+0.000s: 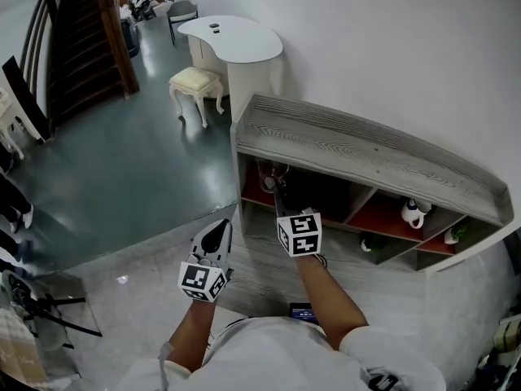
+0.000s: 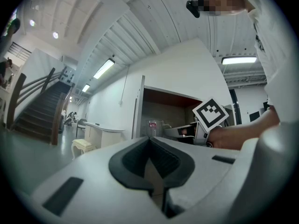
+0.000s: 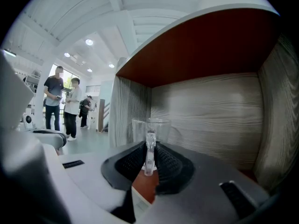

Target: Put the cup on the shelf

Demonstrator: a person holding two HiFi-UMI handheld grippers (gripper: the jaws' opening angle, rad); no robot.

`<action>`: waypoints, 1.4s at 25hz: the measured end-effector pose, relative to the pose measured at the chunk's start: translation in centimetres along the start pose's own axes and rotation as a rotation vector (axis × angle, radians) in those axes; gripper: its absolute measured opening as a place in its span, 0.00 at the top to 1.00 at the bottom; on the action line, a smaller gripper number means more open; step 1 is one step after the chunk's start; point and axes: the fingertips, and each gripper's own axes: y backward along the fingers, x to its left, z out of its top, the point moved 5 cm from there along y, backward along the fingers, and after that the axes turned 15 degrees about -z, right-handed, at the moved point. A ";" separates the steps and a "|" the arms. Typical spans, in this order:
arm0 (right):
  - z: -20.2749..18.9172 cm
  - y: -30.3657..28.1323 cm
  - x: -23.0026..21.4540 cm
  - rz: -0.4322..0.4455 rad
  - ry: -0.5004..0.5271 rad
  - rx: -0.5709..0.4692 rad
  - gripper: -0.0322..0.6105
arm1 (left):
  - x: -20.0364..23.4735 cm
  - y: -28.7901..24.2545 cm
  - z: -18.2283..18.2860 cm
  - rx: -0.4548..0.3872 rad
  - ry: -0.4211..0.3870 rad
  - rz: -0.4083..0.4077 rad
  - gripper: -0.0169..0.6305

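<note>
Clear glass cup with a handle [image 3: 156, 129]: upright, directly ahead of the jaws of the right gripper [image 3: 149, 148]. Its handle is pinched between the two black ribbed pads, which press on it from either side. Whether its base rests on the compartment floor cannot be told.

Grey wood-grain shelf unit with red-lined compartments [image 1: 366, 149]: its end compartment encloses jaws and cup. The grained back wall lies beyond the cup, a side wall to the jaws' left, and the red ceiling above them.

Left gripper [image 2: 150, 143]: jaws pressed together with nothing between them. The shelf opening lies ahead of them, and the right gripper ahead and to their right.
</note>
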 end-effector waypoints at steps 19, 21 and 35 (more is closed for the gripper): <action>4.2 8.3 -2.5 -0.010 -0.038 -0.223 0.74 | -3.8 2.0 2.0 -0.032 -0.043 0.034 0.96; 4.2 10.0 -3.1 0.000 -0.046 -0.238 0.78 | -4.9 2.2 2.3 -0.034 -0.046 0.038 0.96; 0.0 24.0 -9.7 0.037 -0.038 -0.220 0.89 | -18.6 3.7 2.0 -0.009 -0.058 0.064 0.96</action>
